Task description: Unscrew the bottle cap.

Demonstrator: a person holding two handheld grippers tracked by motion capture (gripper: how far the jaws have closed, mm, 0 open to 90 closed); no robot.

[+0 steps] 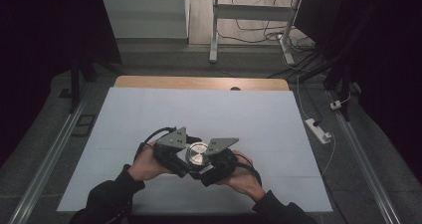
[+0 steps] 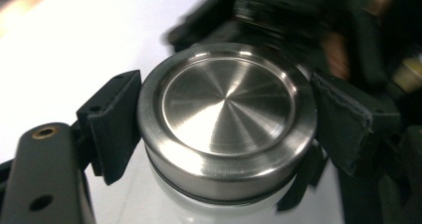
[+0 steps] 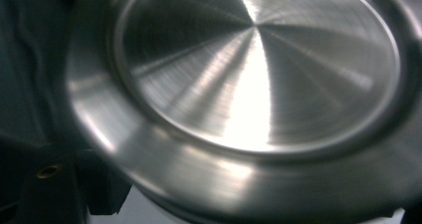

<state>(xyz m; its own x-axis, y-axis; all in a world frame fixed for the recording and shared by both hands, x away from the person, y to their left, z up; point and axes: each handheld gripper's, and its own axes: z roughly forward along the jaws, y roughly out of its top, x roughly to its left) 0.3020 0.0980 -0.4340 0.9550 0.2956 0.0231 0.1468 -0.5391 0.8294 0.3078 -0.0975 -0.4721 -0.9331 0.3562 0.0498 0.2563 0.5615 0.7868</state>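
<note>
We work near the front edge of the desk (image 1: 209, 104), about midway along it, where a white bottle with a brushed steel cap (image 2: 226, 119) stands upright between both hands.

The left claw (image 2: 226, 117) is set narrow on the cap: one pad (image 2: 117, 122) bears on the rim at one side, the other pad (image 2: 348, 119) on the rim opposite, with the cap centred between them. The right claw (image 1: 209, 167) is closed down; we judge it clamps the white body just below the cap, though the contact itself is hidden in the right gripper view, where the cap (image 3: 249, 84) looms close.

The bottle's long axis runs vertically, straight up through the cap. The left claw straddles that axis from the left, the right claw from the right, both equally near. Any coming twist of the cap turns about this axis, so we keep the left grip centred.
</note>
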